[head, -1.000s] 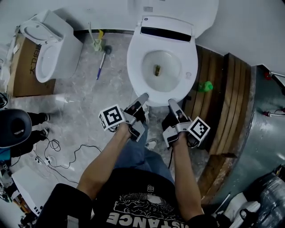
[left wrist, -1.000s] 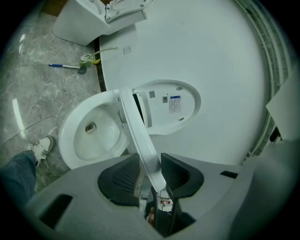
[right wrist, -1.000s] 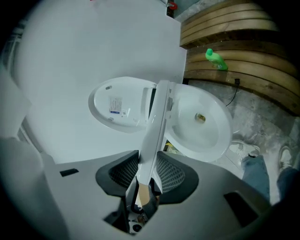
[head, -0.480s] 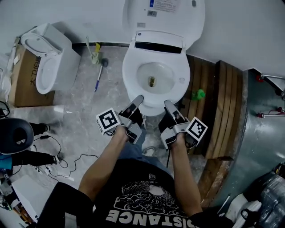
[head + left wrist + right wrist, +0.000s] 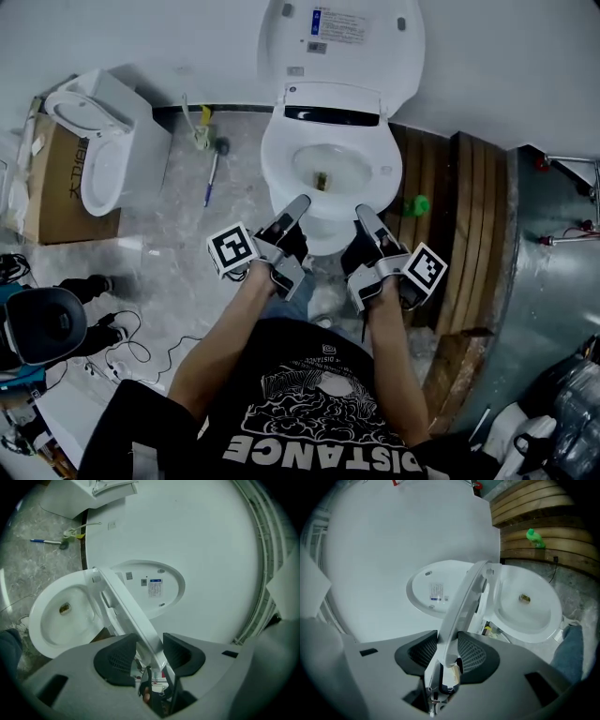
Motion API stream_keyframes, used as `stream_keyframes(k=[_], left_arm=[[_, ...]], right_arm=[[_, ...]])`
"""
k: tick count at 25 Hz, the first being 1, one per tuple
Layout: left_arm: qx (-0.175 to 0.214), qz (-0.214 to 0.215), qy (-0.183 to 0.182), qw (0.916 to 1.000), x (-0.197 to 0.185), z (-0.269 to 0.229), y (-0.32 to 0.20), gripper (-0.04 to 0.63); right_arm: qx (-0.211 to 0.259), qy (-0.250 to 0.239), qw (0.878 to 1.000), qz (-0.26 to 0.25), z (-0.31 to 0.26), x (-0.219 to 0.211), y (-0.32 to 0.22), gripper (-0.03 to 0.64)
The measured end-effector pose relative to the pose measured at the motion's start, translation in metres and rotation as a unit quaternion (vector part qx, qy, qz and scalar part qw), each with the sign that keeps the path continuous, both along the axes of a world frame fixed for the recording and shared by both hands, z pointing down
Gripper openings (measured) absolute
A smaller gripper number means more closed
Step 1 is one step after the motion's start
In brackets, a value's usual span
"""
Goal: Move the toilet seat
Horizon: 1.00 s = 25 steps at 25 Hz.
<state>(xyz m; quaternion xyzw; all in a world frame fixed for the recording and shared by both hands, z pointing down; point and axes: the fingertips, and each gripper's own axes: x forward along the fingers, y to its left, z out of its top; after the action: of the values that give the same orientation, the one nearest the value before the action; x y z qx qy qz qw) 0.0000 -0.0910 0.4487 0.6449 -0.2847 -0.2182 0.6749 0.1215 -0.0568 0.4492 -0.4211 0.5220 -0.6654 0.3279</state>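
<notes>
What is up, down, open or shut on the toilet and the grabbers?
toilet lid: up, against the wall
toilet seat: part-lifted off the bowl, front rim gripped
left gripper: shut on the seat's rim, jaws just eased wider
right gripper: shut on the seat's rim, jaws just eased wider
toilet brush: lying on the floor

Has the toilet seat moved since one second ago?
Yes. The toilet seat has swung up: its front edge, earlier flat on the bowl, now stands raised above it, toward the lid.

Black tee (image 5: 309, 412), short sleeves, white graphic print plus block lettering — blue jeans (image 5: 571, 654). Left gripper (image 5: 298, 202) and right gripper (image 5: 364, 213) grey plastic, dark mesh pads (image 5: 471, 656), black-and-white marker cubes (image 5: 232, 248).
</notes>
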Motion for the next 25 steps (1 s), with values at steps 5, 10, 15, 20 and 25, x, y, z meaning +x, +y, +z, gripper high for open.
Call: stream_keyframes(k=[5,10,15,20,25], left_arm=[[0.009,0.012,0.011,0.9998,0.005,-0.024,-0.021,0.179],[0.022,0.021,0.021,0.9993,0.007,-0.045,-0.043,0.179],[0.029,0.023,0.028,0.9989,0.011,-0.063,-0.066,0.179],[0.030,0.027,0.037,0.9985,0.014,-0.075,-0.086,0.178],[0.032,0.035,0.038,0.9982,0.019,-0.086,-0.108,0.178]], right_arm=[[0.014,-0.004,1.000,0.012,-0.022,0.005,-0.023,0.149],[0.030,-0.011,0.999,0.027,-0.044,0.007,-0.049,0.153],[0.042,-0.031,0.998,0.037,-0.060,0.012,-0.073,0.158],[0.051,-0.051,0.996,0.053,-0.072,0.013,-0.096,0.169],[0.061,-0.054,0.994,0.068,-0.084,0.019,-0.117,0.168]])
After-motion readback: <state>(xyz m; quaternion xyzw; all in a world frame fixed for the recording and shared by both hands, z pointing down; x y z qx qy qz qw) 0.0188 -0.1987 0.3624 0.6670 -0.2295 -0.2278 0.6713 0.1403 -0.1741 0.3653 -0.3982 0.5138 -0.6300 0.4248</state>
